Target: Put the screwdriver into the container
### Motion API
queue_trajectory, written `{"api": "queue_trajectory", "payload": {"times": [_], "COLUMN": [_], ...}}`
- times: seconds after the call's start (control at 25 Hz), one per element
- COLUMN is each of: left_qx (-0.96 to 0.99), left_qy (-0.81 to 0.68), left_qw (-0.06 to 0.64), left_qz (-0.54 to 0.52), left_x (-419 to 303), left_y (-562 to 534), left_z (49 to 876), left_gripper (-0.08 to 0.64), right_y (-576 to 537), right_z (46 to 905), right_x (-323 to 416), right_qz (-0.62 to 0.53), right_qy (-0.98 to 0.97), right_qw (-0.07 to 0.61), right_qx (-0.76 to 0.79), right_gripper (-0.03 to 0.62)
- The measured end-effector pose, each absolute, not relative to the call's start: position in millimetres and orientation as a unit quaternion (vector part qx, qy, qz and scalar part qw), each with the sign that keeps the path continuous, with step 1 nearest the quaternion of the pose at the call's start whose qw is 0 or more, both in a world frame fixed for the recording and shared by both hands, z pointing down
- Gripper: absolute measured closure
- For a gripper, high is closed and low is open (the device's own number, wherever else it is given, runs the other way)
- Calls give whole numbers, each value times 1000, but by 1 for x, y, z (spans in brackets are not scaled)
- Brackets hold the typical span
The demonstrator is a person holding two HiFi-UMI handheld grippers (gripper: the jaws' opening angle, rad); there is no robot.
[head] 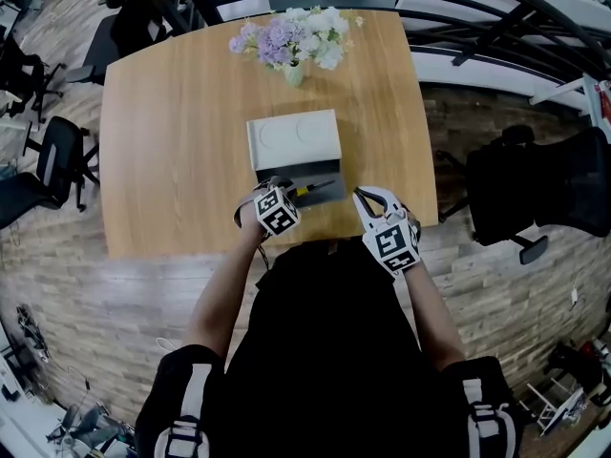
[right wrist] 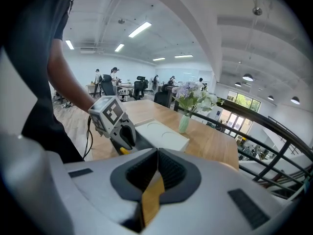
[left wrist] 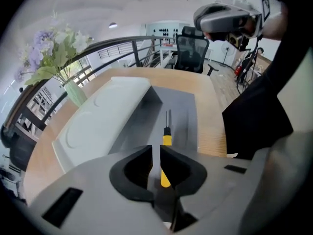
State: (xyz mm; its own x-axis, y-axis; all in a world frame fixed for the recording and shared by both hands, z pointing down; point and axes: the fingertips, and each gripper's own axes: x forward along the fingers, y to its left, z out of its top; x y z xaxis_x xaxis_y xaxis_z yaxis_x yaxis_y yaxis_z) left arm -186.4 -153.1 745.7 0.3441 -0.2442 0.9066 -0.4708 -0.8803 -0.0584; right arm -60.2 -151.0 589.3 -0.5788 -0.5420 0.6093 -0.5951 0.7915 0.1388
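The screwdriver (left wrist: 167, 139), with its yellow handle and dark shaft, lies in the grey inside of the open white container (head: 294, 139) near the front edge of the wooden desk (head: 172, 141). The left tool (left wrist: 155, 151) hovers just over the handle, its jaws only a narrow slit apart with nothing between the pads. The right tool (right wrist: 157, 156) sits just right of the container, above the desk edge, its jaws pressed together and empty. A vase of flowers (head: 294, 41) stands behind the container at the far edge.
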Motion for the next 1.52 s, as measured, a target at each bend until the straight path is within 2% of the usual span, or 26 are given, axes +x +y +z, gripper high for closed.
{"api": "queue_trajectory", "payload": {"times": [0.24,0.88,1.24,1.52], "left_qx": [839,889,878,867], "left_qy": [-232,-278,-368,-406], "left_qw": [129,108,135,137], "left_qz": [475,348,274,255], "left_x": [-187,-167,-157,-152], "left_y": [-145,-132,-124,-120], "left_z": [729,650,595,573], "left_gripper": [537,538,538,538], "right_y": [-151,-146,-147,-148], "right_z": [586,585,568,563], "right_x": [-70,-68,-70,-67], "right_qz": [35,22,14,5], "right_qy": [-894,-912,-930,-939], "right_qw": [324,319,297,289], "right_qx": [307,257,215,187], "right_gripper": [566,566,566,566]}}
